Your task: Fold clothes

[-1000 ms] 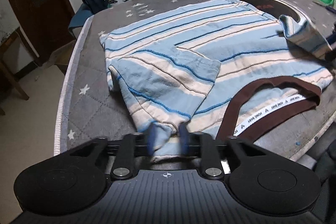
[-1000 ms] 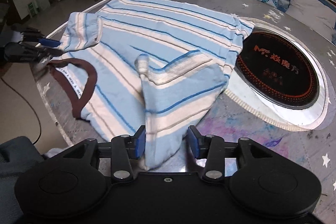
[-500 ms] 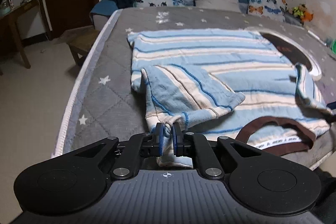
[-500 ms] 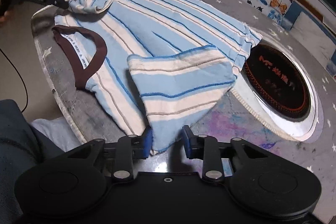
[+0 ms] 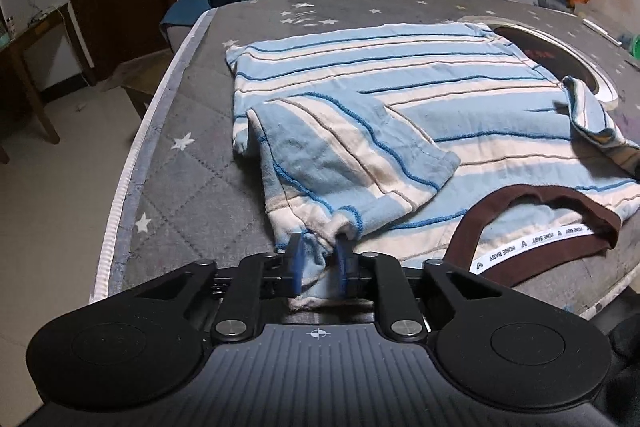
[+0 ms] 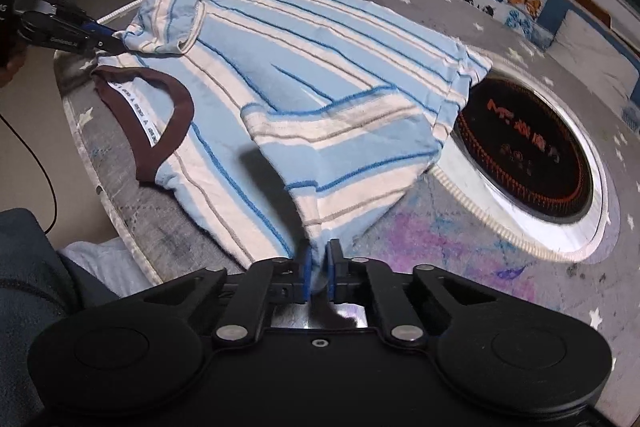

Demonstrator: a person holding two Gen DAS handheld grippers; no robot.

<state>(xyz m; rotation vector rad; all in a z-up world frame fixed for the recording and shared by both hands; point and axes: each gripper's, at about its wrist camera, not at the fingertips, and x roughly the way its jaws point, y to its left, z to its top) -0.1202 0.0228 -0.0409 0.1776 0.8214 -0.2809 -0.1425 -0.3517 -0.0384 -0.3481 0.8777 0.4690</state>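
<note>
The striped shirt lies spread flat on the star-patterned tabletop, its brown collar at the near edge. Both sleeves are turned in toward that collar. The left tongs pinch narrow on the shoulder corner left of the collar; the right tongs clamp the matching corner on its other side. The step looks like gripping for a lengthwise fold. Next, both corners probably need lifting together and carrying away from the collar toward the hem.
</note>
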